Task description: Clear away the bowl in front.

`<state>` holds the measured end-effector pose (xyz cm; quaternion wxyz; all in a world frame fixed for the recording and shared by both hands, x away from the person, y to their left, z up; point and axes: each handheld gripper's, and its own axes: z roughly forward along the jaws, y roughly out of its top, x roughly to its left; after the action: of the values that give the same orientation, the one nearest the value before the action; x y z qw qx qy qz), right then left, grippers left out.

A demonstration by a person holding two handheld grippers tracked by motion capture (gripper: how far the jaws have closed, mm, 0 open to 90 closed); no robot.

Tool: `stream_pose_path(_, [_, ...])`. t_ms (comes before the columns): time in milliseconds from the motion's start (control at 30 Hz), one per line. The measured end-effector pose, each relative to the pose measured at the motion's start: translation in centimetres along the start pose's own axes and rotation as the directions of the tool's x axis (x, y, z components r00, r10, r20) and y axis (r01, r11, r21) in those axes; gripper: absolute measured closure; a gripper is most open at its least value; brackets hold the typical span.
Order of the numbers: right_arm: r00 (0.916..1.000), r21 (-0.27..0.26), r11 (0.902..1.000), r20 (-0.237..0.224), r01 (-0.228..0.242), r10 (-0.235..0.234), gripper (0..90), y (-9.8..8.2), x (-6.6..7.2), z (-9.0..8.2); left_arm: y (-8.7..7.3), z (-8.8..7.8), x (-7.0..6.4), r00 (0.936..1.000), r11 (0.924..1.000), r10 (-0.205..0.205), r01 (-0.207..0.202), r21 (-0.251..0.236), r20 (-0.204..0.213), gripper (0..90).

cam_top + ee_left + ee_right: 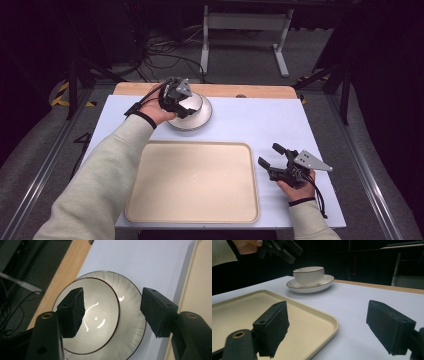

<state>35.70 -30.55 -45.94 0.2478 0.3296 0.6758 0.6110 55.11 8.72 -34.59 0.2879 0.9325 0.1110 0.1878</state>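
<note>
A glossy white ribbed cup with a thin dark rim sits in its matching saucer at the table's far left. The left gripper hovers over it, jaws apart, one pad above the bowl; its own view looks straight into the cup. Nearer lies a matte beige tray with rounded corners. The right gripper rests beside the tray, jaws wide apart.
</note>
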Motion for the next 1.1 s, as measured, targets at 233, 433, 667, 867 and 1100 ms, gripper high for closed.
stream_pose_path(233, [1.0000, -0.003, 1.0000, -0.002, -0.008, 0.008, 18.7, 0.0, -0.1, 0.0, 0.0, 1.5, 0.0, 0.9988, 0.9986, 0.028, -0.029, 0.043, 0.041, 44.0])
stream_pose_path(433, [0.9999, -0.005, 0.9999, -0.005, -0.009, 0.009, 18.9, 0.0, -0.1, -0.1, 0.0, 3.2, 0.0, 0.9978, 0.9928, 0.045, -0.050, 0.109, 0.048, 44.8])
stream_pose_path(667, [0.9999, -0.006, 0.9999, -0.009, -0.013, 0.013, 19.2, 0.0, -0.2, -0.1, -0.2, 4.6, 0.3, 0.9961, 0.9787, 0.032, -0.048, 0.200, 0.082, 48.1])
stream_pose_path(867, [0.9999, -0.006, 0.9999, -0.012, -0.011, 0.011, 19.3, 0.0, -0.2, -0.1, 0.1, 5.3, 0.1, 0.9929, 0.9608, 0.051, -0.078, 0.266, 0.107, 53.2])
stream_pose_path(1100, [0.9999, -0.007, 0.9999, -0.011, -0.009, 0.009, 19.8, 0.0, -0.2, -0.1, 0.2, 5.7, -0.2, 0.9909, 0.9418, 0.086, -0.115, 0.316, 0.104, 65.4])
